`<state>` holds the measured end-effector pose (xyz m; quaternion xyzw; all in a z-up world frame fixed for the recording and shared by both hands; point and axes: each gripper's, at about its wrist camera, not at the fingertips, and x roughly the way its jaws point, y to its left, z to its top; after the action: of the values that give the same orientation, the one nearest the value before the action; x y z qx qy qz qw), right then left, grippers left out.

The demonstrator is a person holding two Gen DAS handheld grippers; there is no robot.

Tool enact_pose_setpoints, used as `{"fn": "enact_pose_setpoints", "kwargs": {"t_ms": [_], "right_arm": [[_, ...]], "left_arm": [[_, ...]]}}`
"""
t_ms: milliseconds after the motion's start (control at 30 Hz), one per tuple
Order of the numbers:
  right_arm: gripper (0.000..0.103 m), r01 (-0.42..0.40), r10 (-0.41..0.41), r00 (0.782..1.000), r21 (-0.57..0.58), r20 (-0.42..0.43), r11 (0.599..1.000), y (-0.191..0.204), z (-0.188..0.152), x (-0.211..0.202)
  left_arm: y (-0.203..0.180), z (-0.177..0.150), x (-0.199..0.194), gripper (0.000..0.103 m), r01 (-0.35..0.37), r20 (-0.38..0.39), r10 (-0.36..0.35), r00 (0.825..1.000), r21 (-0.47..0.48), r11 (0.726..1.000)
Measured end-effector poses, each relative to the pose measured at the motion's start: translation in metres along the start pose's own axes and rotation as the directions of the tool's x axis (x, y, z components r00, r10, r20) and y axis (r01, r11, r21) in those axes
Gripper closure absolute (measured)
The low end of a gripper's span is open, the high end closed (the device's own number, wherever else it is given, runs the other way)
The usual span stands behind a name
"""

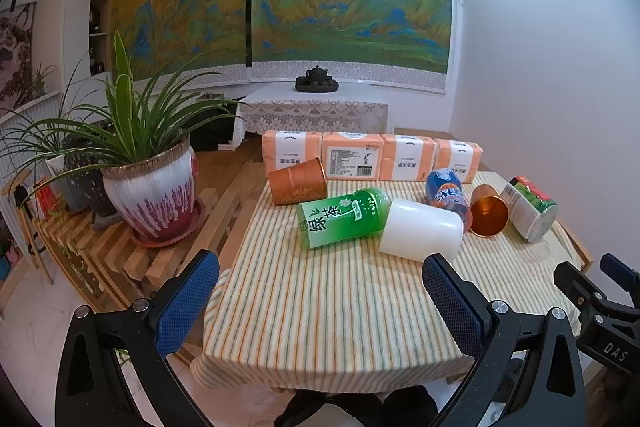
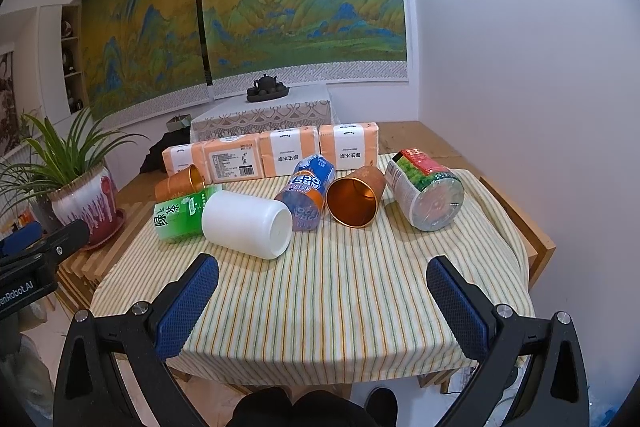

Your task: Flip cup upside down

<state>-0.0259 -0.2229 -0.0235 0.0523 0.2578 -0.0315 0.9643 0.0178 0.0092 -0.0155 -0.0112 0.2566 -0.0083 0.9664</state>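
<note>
white plastic cup (image 2: 247, 225) lies on its side near the middle of the table, mouth turned toward four o'clock in our right wrist view, and nothing grips it.

largest first: we see the striped green-and-orange tablecloth (image 2: 320, 307) covering the table. at its far edge, toward twelve o'clock, a row of four orange tissue packs (image 2: 272, 157) stands side by side. in the left wrist view a white and purple ceramic pot with a long-leaved green plant (image 1: 154, 195) sits off the table at nine o'clock, on a slatted wooden bench (image 1: 104, 247).

the cup's closed end touches a green tea bottle (image 2: 180, 215) lying at its nine o'clock. at the cup's two o'clock lies a blue and orange soda bottle (image 2: 308, 193), touching or nearly touching its rim. just beside that bottle, at its three o'clock, a copper-coloured metal cup (image 2: 354, 201) rests on its side with its mouth toward us. further to three o'clock lies a green and red labelled bottle (image 2: 426, 193), base toward us. a second copper-coloured cup (image 2: 180, 183) lies behind the green tea bottle at eleven o'clock.

our left gripper (image 1: 320, 303) and right gripper (image 2: 322, 301) both hover over the near edge of the cloth, blue pads spread wide apart and holding nothing.
</note>
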Motion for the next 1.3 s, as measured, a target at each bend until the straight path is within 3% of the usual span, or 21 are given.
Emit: {"fn": "enact_pose_setpoints", "kwargs": {"t_ms": [367, 700, 867, 933, 1067, 1200, 1300], "right_arm": [[0.0, -0.017, 0.017, 0.999, -0.003, -0.027, 1.0, 0.001, 0.001, 0.009], [0.0, -0.03, 0.03, 0.998, 0.0, -0.053, 1.0, 0.0, -0.002, 0.019], [0.0, -0.03, 0.031, 0.997, 0.014, -0.069, 0.999, -0.006, -0.003, 0.024], [0.0, -0.029, 0.03, 0.997, 0.016, -0.072, 0.999, -0.007, -0.003, 0.025], [0.0, -0.029, 0.029, 0.996, 0.012, -0.081, 1.0, -0.008, -0.004, 0.028], [0.0, -0.024, 0.026, 0.995, 0.02, -0.094, 1.0, -0.011, -0.006, 0.032], [0.0, -0.019, 0.023, 0.994, 0.031, -0.108, 0.999, -0.015, -0.007, 0.037]], "left_arm": [[0.014, 0.0, 0.014, 0.0, -0.013, -0.024, 0.013, 1.0, -0.01, 1.0], [0.028, 0.006, 0.043, 0.0, -0.015, -0.072, 0.018, 0.997, 0.041, 0.999], [0.027, 0.015, 0.064, 0.0, 0.038, -0.109, -0.027, 0.994, 0.098, 0.994], [0.024, 0.021, 0.077, 0.0, 0.091, -0.142, -0.07, 0.987, 0.146, 0.985], [0.01, 0.031, 0.106, 0.0, 0.227, -0.228, -0.161, 0.96, 0.298, 0.927], [-0.005, 0.037, 0.136, 0.001, 0.278, -0.29, -0.161, 0.943, 0.428, 0.86], [-0.019, 0.038, 0.153, 0.004, 0.286, -0.303, -0.139, 0.943, 0.519, 0.805]]}}
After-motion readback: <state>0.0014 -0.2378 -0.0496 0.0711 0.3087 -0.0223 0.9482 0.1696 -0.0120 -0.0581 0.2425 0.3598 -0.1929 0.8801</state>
